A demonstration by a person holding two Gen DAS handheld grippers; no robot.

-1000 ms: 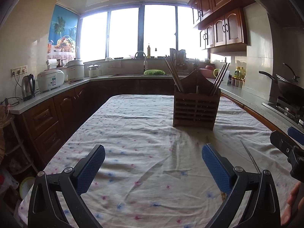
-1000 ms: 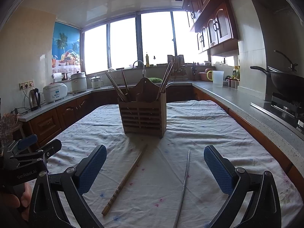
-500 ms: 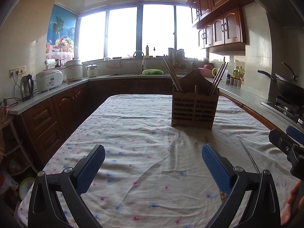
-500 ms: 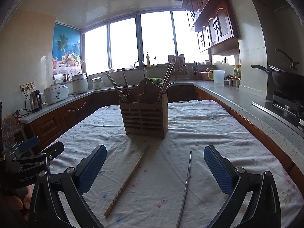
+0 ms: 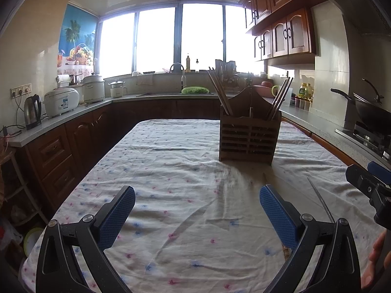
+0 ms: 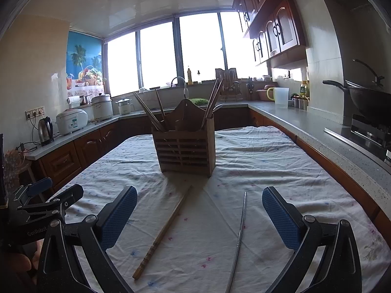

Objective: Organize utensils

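**Two chopsticks lying loose before the holder**

We are looking across a kitchen with a bright window wall, dark wooden cabinets and a tabletop [image 6: 256, 171] covered in a white flowered cloth. A slatted wooden utensil holder [image 6: 187, 150] is standing upright on the cloth, with several chopsticks leaning out of its left and right compartments.

We are holding the right tool [image 6: 199, 217] low over the near end of the tabletop, its blue-padded fingers [image 6: 281, 219] spread wide and gripping nothing. Between those fingers two loose pieces are lying on the cloth: a wooden chopstick [image 6: 166, 229] slanting toward the holder, and a thin metal chopstick [image 6: 240, 234] just to its right, the two well apart at their near ends.

We are keeping the left tool [image 5: 196, 216] over bare cloth to the left of the holder [image 5: 249, 138], its fingers likewise spread and empty. In the left wrist view the metal chopstick [image 5: 320, 199] is showing beyond the right finger, and the right tool [image 5: 369, 186] is entering at the frame's edge.
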